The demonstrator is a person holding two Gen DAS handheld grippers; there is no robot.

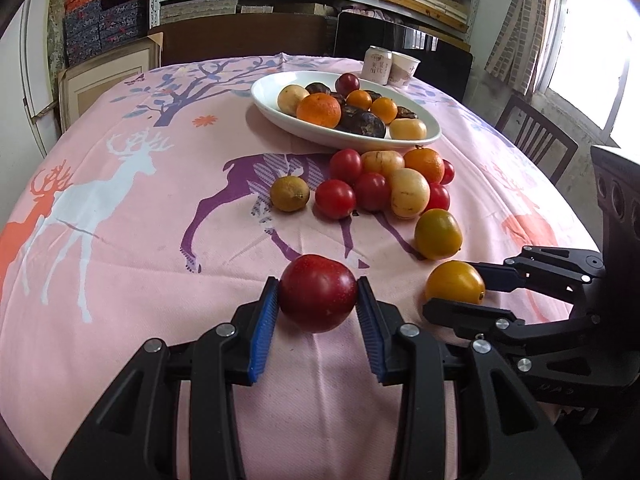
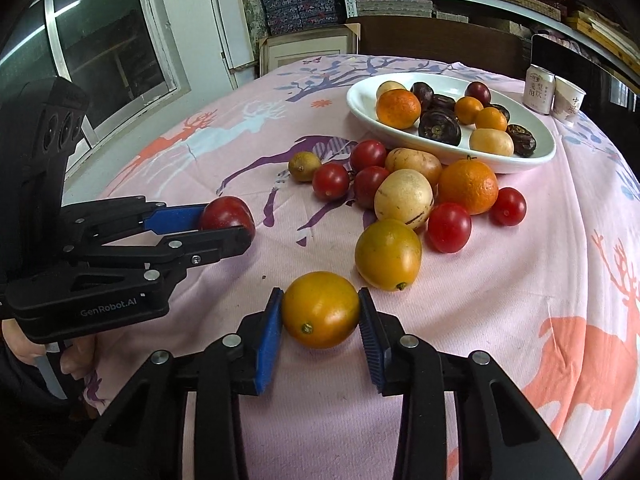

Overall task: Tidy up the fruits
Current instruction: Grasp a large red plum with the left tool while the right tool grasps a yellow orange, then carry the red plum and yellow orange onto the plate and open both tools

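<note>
My left gripper (image 1: 317, 300) is shut on a dark red plum (image 1: 318, 291) near the table's front edge; it also shows in the right wrist view (image 2: 228, 222) with the plum (image 2: 224, 212). My right gripper (image 2: 321, 314) is shut on an orange-yellow fruit (image 2: 321, 309), seen beside it in the left wrist view (image 1: 454, 282). A white oval dish (image 1: 280, 116) holds oranges, dark fruits and yellow fruits. A loose pile of red tomatoes (image 1: 335, 199), an orange (image 1: 425, 164) and pale yellow fruits (image 1: 409, 192) lies in front of the dish.
A can (image 1: 378, 65) and a paper cup (image 1: 404, 68) stand behind the dish. A greenish-yellow fruit (image 1: 437, 234) and a small brown-green fruit (image 1: 289, 193) lie apart from the pile. A chair (image 1: 536, 140) stands at the right. Shelves line the back wall.
</note>
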